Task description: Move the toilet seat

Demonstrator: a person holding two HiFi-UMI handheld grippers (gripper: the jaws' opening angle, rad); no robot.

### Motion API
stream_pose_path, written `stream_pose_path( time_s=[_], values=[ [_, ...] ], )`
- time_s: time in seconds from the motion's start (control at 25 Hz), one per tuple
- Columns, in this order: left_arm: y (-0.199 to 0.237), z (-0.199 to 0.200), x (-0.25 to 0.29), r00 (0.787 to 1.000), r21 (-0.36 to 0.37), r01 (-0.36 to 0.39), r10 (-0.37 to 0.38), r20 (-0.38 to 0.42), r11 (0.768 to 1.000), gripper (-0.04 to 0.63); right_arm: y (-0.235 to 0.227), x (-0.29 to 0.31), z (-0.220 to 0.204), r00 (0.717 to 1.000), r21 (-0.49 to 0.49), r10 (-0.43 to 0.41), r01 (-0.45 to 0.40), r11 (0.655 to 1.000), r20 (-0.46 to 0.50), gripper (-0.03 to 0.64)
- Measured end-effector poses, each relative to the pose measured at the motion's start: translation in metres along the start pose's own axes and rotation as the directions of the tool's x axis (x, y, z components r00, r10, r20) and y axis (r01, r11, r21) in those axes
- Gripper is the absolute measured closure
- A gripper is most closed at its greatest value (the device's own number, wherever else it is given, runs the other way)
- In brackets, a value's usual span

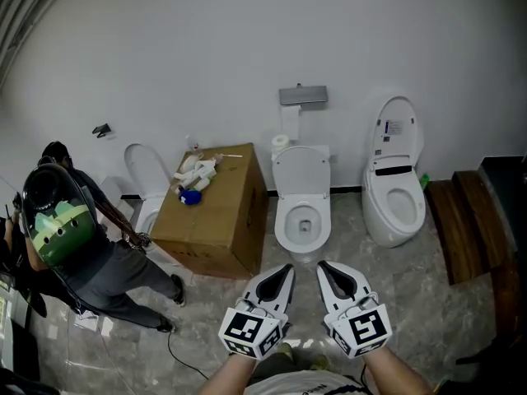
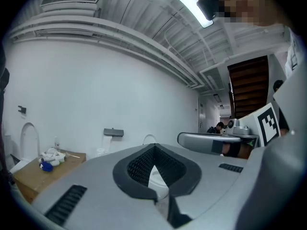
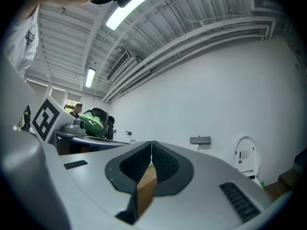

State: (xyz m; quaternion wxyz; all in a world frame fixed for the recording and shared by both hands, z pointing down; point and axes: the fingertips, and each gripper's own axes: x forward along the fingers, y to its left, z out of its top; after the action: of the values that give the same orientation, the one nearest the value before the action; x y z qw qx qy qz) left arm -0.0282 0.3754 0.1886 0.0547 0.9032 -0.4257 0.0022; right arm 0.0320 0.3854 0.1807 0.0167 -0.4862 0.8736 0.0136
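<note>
Open the shut, empty fingers of the left gripper (image 1: 287,268) and right gripper (image 1: 323,267), then reach slowly for the toilet seat (image 1: 285,218).

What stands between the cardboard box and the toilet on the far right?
The middle toilet, lid raised, stands between the cardboard box and the far-right toilet; the head view shows it.

The toilet (image 1: 148,169) left of the cardboard box (image 1: 216,216) is half hidden behind it and a bent-over person (image 1: 90,253). The white and blue bits (image 1: 196,179) on top of the box are too small to identify. Same goes for the label (image 1: 394,127) on the lid of the toilet farthest right of the box.
</note>
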Motion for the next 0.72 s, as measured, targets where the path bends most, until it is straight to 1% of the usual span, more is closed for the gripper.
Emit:
stream_pose_path(
  time_s=[0.16,0.36,0.52,0.72],
  values=[
    [0.012,0.002,0.016,1.0,-0.004,-0.009,0.009,0.001,1.0,0.587,-0.013,0.013,-0.002,1.0,0.006,-0.005,0.005,1.0,-0.008,0.6],
    [0.035,-0.01,0.043,1.0,-0.015,0.002,-0.002,-0.015,1.0,0.586,-0.026,0.042,-0.018,0.999,0.01,-0.012,0.013,1.0,-0.036,0.6],
    [0.069,-0.016,0.078,0.999,-0.02,0.023,-0.023,-0.027,1.0,0.587,-0.041,0.084,-0.029,0.998,-0.002,-0.027,0.027,1.0,-0.059,0.6],
    [0.129,-0.026,0.127,0.998,-0.003,0.056,-0.056,-0.018,0.998,0.588,-0.065,0.155,-0.051,0.994,0.006,-0.067,0.067,0.998,-0.081,0.6]
  ],
)
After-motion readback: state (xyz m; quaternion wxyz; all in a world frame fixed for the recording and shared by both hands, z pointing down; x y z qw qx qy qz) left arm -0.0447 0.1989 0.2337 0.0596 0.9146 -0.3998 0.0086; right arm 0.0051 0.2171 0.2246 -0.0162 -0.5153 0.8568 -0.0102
